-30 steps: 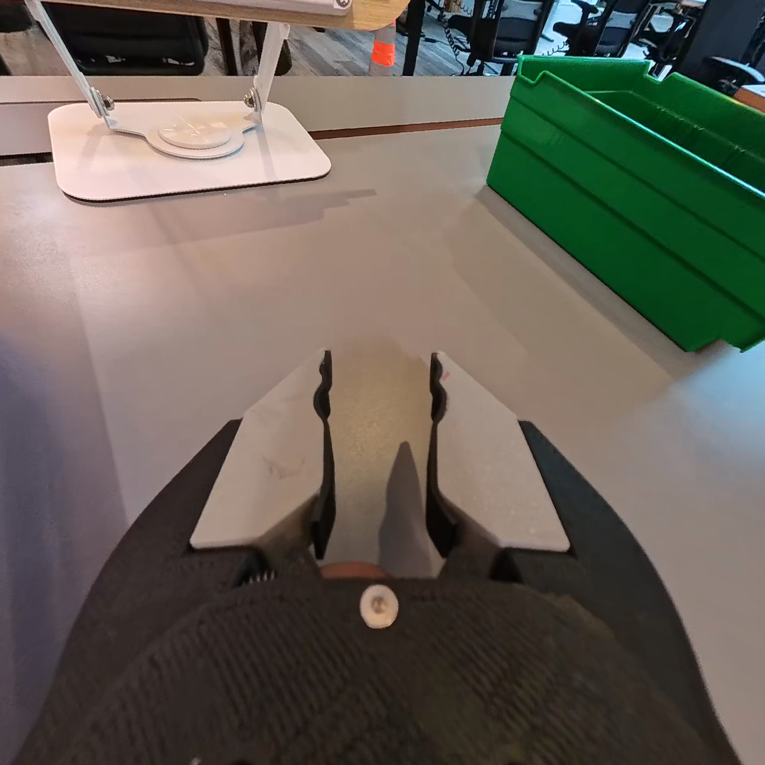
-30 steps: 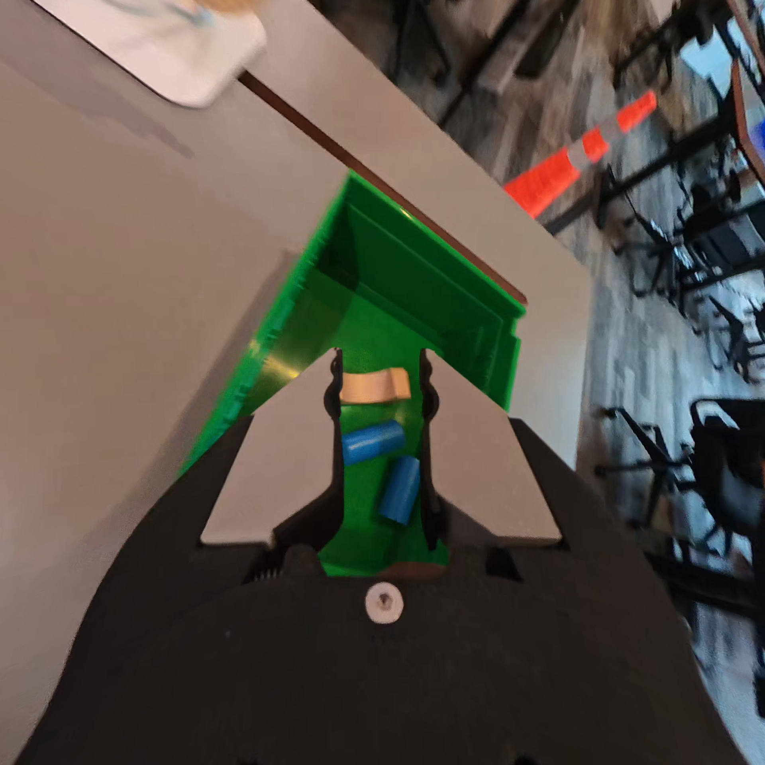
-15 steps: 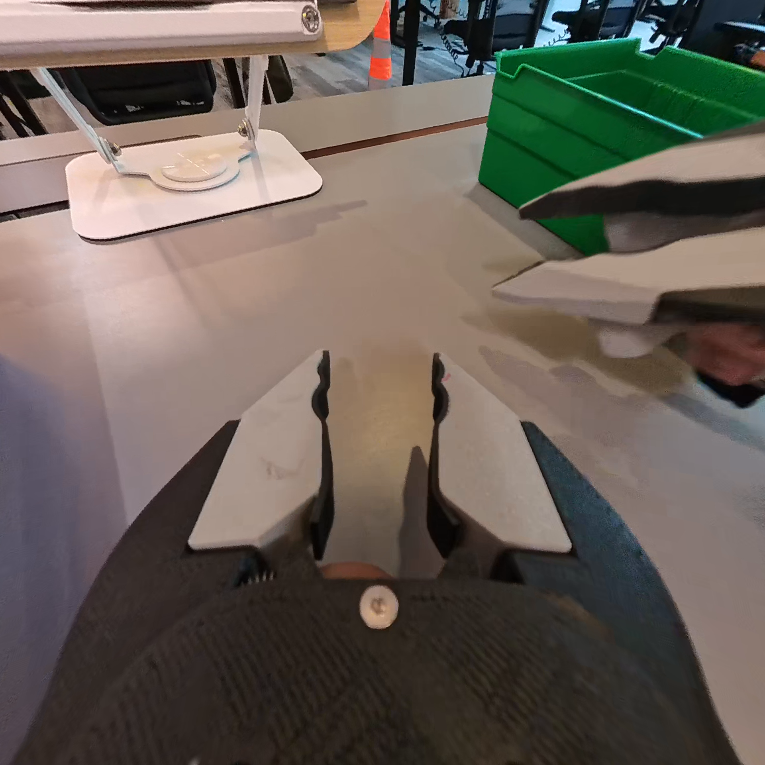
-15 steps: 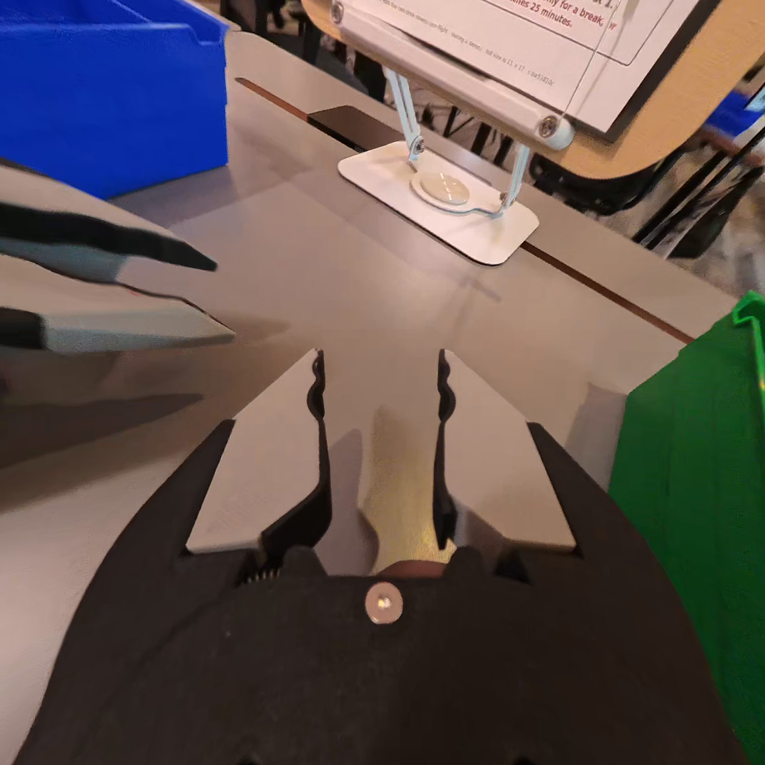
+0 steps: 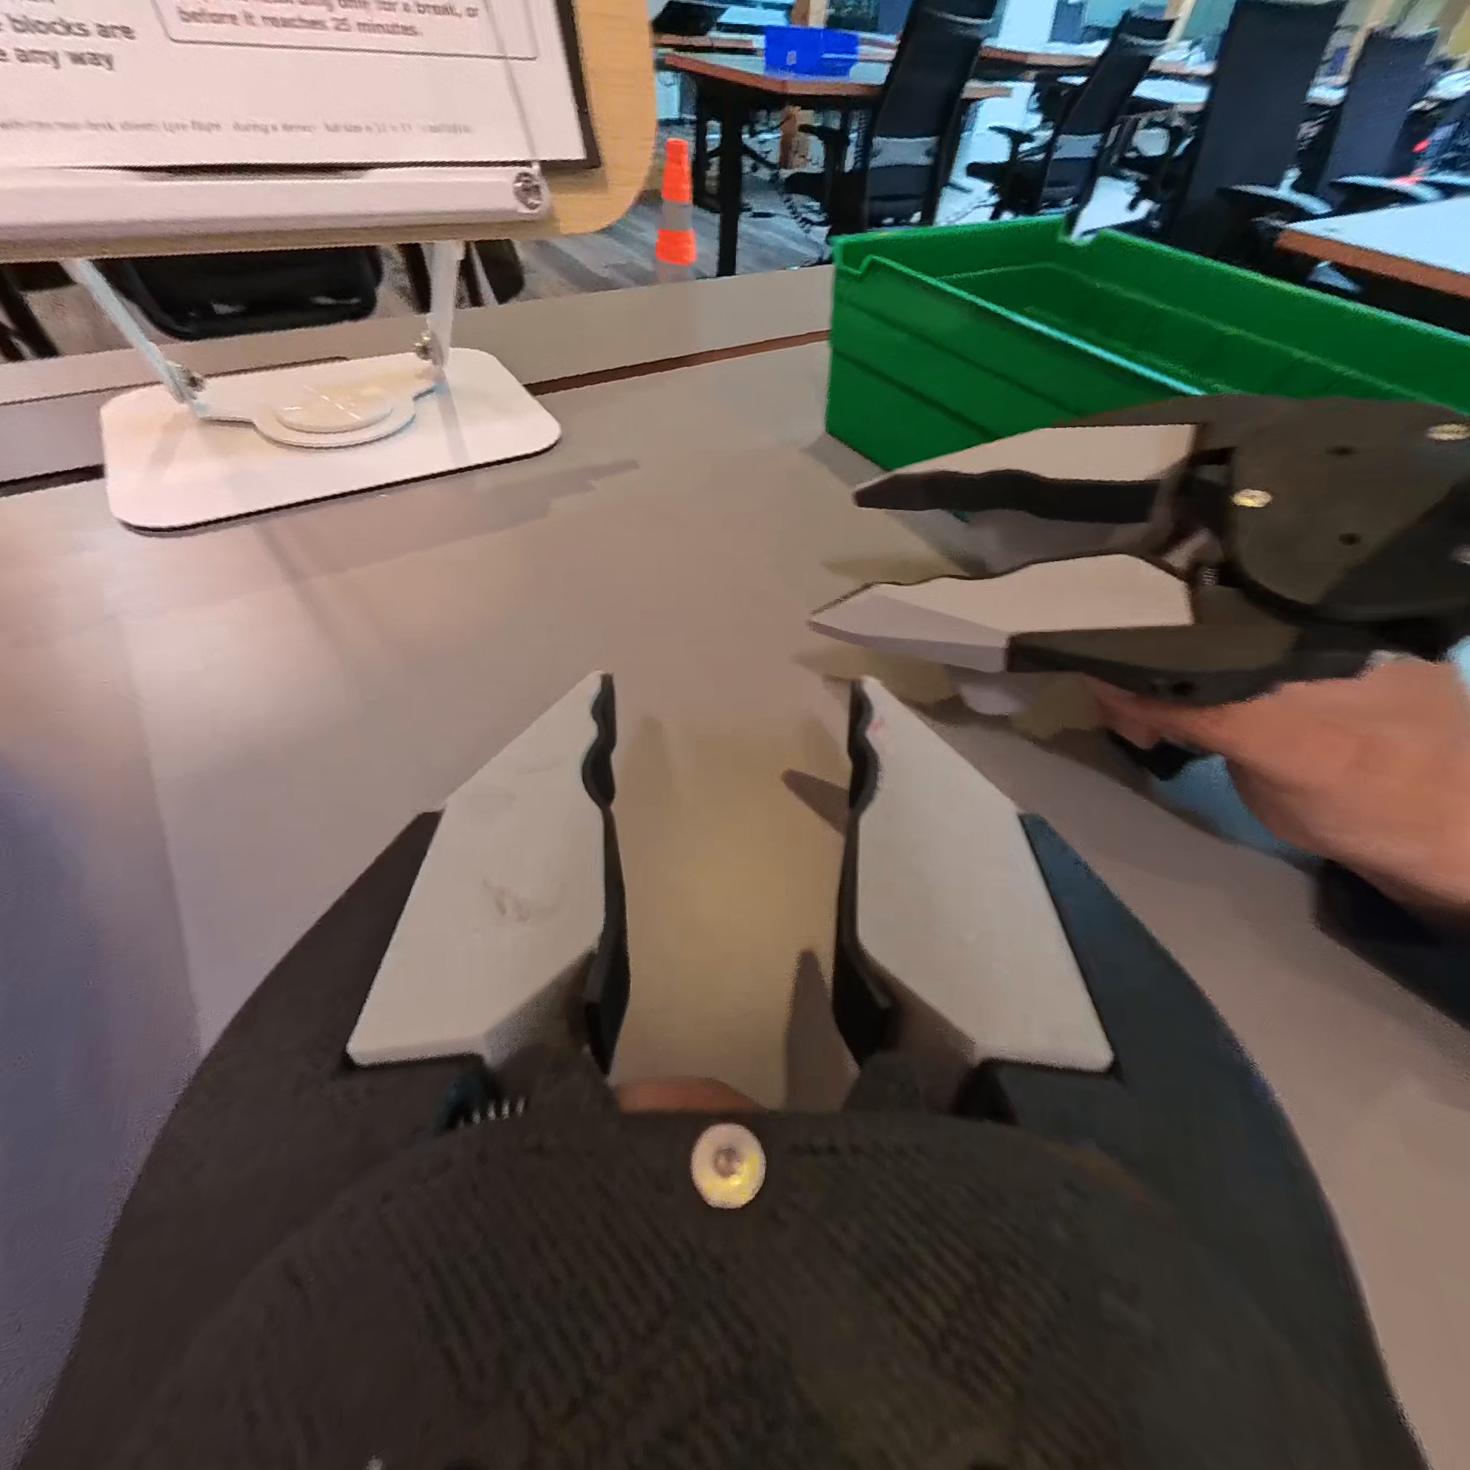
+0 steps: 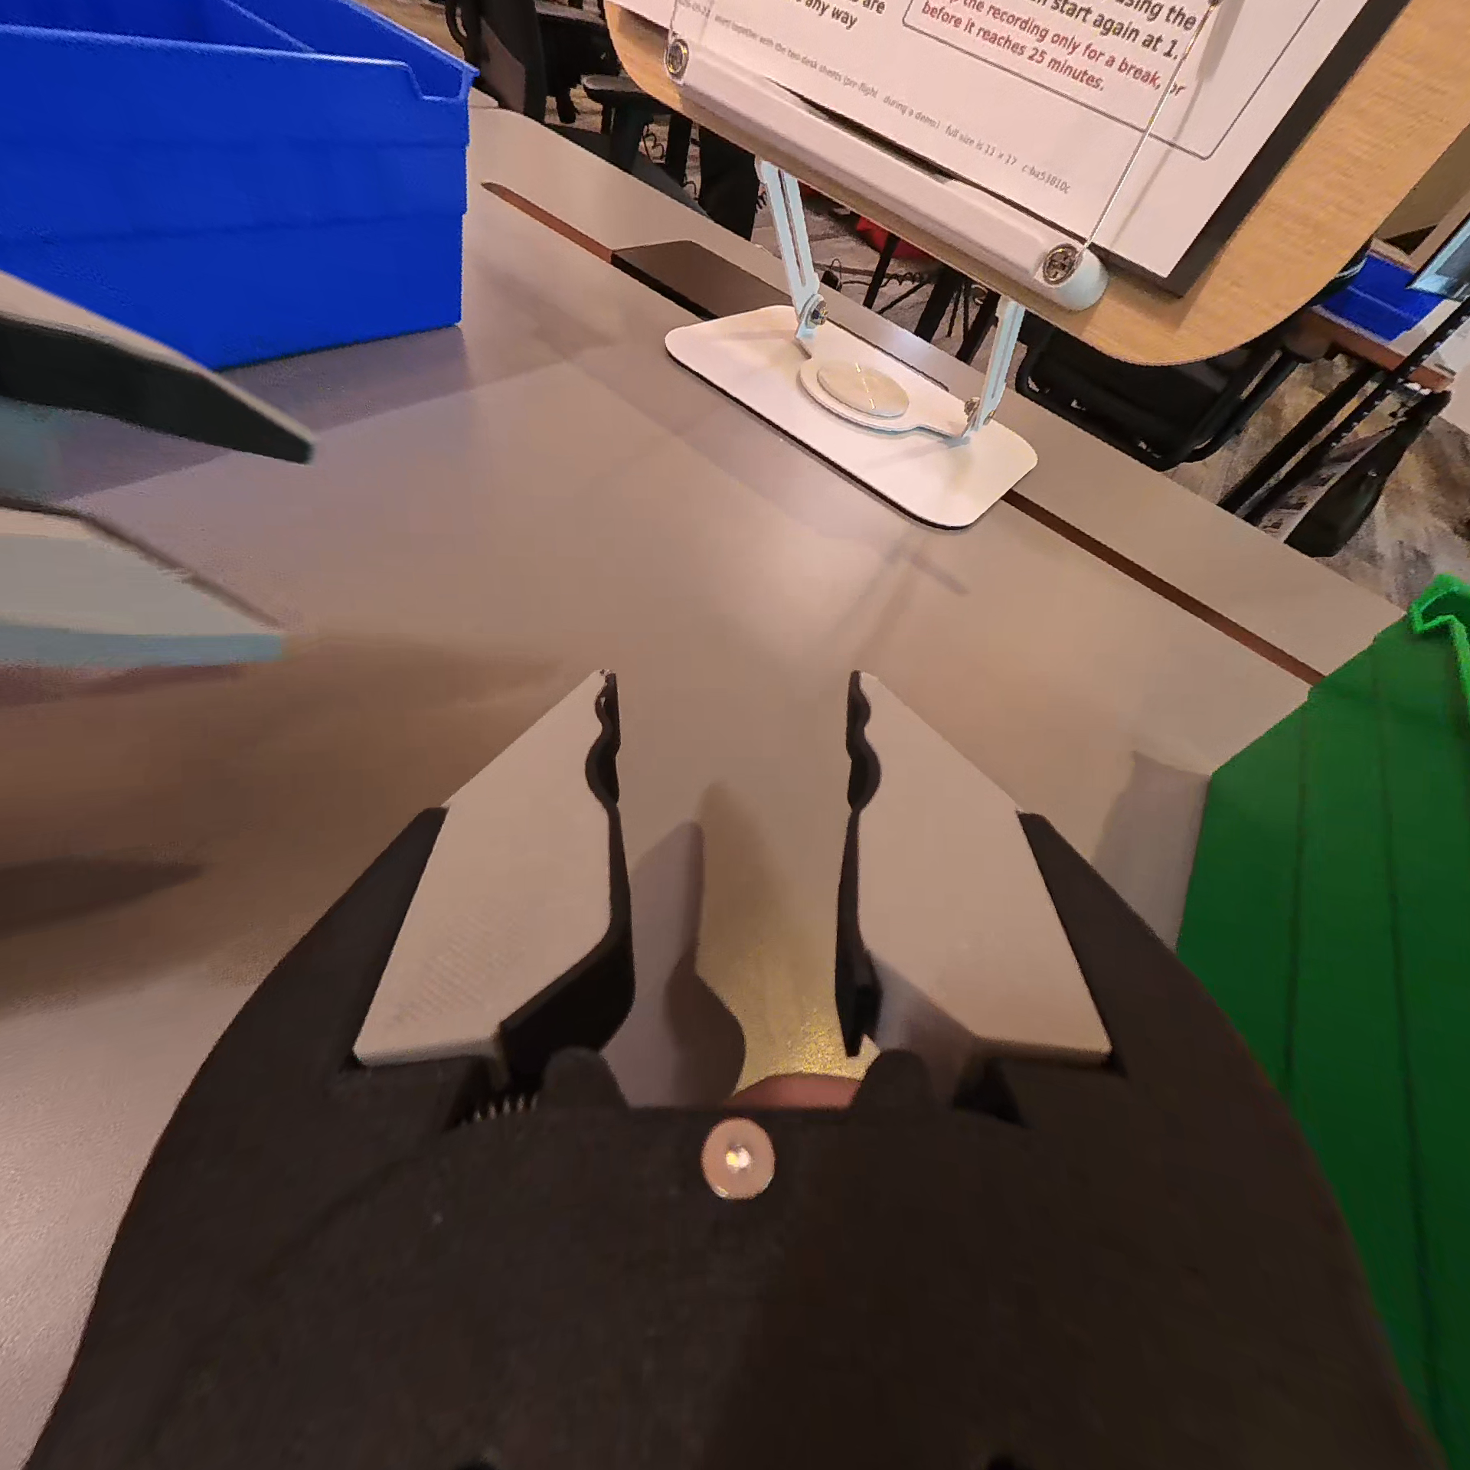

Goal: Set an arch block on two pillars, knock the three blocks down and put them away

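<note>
At the bottom centre of each wrist view, the left claw point(image 5: 728, 716) and right claw point(image 6: 730, 700) are both spread apart and empty over the bare grey surface point(image 5: 477, 636). No blocks show anywhere now; presumably they lie in the green bin point(image 5: 1034, 350) at upper right, whose interior is hidden. Such blocks likely handle light and rigid, best pinched across flat sides.

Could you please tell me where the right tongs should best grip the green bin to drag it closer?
Grip the green bin by its near long wall's top rim, right tongs coming from above, one finger inside, one outside: the wall is thin and upright, the body probably too wide.
</note>
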Available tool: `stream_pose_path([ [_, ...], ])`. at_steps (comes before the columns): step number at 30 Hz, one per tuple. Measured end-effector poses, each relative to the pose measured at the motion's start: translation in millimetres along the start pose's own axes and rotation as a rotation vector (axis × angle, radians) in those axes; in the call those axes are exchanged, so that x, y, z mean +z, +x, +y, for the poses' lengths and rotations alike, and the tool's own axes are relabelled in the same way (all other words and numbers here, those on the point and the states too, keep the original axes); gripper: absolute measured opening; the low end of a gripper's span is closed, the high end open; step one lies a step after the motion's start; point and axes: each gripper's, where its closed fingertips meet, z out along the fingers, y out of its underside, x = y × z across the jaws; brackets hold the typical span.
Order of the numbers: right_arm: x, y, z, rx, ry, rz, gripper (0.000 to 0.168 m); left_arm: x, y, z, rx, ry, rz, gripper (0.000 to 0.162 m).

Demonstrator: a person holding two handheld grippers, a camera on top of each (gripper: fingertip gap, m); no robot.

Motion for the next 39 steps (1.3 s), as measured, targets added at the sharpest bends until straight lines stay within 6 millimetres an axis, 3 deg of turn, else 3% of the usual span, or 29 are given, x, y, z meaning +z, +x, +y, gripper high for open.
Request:
stream_pose_path([
  [4,2,0,0,0.004,-0.005,-0.004,0.056,-43,11,-9,0.036,0.024,0.011,0.057],
  [7,1,-2,-2,-0.012,-0.003,-0.005,0.056,-87,2,-32,-0.022,0.048,0.039,0.057],
  [11,1,-6,-4,-0.063,-0.005,0.002,0.056,-136,-42,-69,-0.114,0.055,0.056,0.065],
  [14,2,-8,-2,-0.081,-0.015,-0.003,0.055,-150,-95,-82,-0.100,0.008,0.003,0.065],
  [16,1,-8,-2,-0.092,-0.013,0.003,0.055,-148,-127,-79,-0.116,-0.052,0.026,0.062],
  [18,0,-8,-2,-0.089,-0.008,0.004,0.054,-140,-153,-63,-0.144,-0.154,0.074,0.062],
  [23,3,-11,4,-0.073,-0.027,-0.014,0.054,-115,-203,7,-0.083,-0.428,0.058,0.064],
  [27,1,-15,-3,-0.089,0.022,-0.024,0.046,-102,-213,41,0.045,-0.554,0.082,0.065],
  [37,4,-17,-4,-0.136,0.021,0.001,0.046,-81,-213,85,0.353,-0.785,0.187,0.067],
  [39,3,-17,-4,-0.139,0.021,0.001,0.046,-77,-212,86,0.358,-0.790,0.189,0.069],
])
